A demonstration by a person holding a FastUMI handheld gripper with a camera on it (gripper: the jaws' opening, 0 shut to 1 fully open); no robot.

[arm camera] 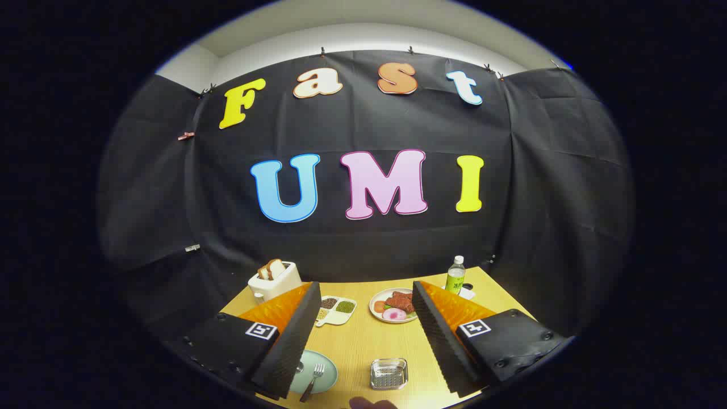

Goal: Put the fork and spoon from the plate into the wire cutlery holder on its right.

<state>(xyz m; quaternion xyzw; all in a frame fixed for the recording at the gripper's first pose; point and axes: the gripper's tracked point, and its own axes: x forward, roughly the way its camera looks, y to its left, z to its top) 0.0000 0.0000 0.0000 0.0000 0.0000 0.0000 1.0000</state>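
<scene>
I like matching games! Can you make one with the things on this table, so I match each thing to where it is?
Things:
1. fork
2. bread
3. bottle
4. wire holder

Places:
a. in the toaster
b. at the table's far side, past one finger
c. on the pale green plate
d. between the open gripper's fingers, near us

Pairs: 1-c, 2-a, 3-b, 4-d

Bare table [363, 341] btwn plate [326, 378] & wire holder [389, 374]; jaws wide apart, nothing btwn.
</scene>
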